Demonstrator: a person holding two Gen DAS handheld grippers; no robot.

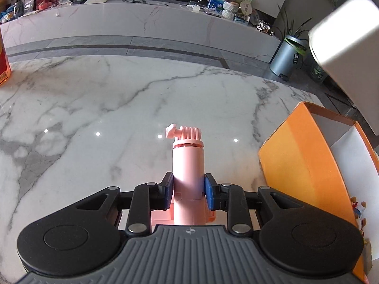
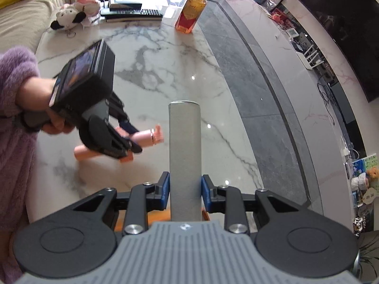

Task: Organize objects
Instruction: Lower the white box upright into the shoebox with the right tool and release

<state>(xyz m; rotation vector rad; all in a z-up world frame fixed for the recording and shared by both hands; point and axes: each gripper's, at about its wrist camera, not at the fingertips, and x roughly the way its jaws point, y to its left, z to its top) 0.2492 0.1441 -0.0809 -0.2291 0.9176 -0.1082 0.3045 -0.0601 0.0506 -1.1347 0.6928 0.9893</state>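
Blue-padded left gripper clamps the pink plastic camera handle over the marble table; the right gripper grips a grey felt-covered cylinder. Carry each level, then lower gently into the orange cardboard box nearby.

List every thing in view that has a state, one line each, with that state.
Left tool: shut on the pink stick.
Pink stick: held off the marble table, mount end forward.
Right tool: shut on the grey cylinder.
Grey cylinder: held clear of the table.
Orange box: open.
Orange bottle: upright, cap on.
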